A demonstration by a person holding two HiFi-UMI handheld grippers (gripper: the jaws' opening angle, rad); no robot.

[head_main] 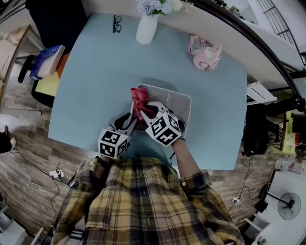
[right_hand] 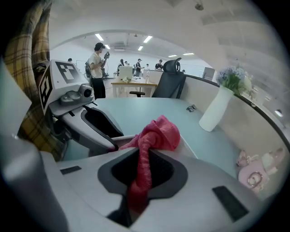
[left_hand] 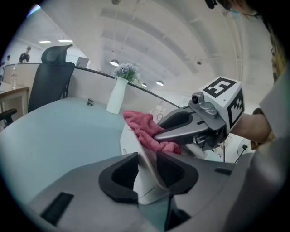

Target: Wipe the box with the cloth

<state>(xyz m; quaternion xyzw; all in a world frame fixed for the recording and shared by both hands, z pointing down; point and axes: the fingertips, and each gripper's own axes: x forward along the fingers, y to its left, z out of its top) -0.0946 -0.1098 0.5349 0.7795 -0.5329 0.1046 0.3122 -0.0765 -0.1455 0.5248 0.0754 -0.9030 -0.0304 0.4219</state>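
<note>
Box [head_main: 178, 101] is white and shallow, and it lies near the middle of a light blue table [head_main: 95, 81], on the side close to the person. The left gripper [head_main: 130, 119] holds it by the near left rim. In the left gripper view the thin white wall of the box stands between the two dark pads, and the jaws are closed on it.

A red cloth [head_main: 138, 98] is at the far left corner of the box. The right gripper [head_main: 145, 111] reaches over the box toward this corner and has the cloth clamped. In the right gripper view a twisted strip of the cloth runs down between the pads, and the rest is bunched up on the rim of the box just in front of the jaws. The two grippers are close together, side by side, with the left one outside the box's left edge.

At the far edge of the table stands a white vase [head_main: 147, 28] with pale flowers [head_main: 155, 5]. A pair of glasses [head_main: 116, 23] lies to its left. A small pink thing [head_main: 204, 52] lies to its right, well apart from the box.
</note>
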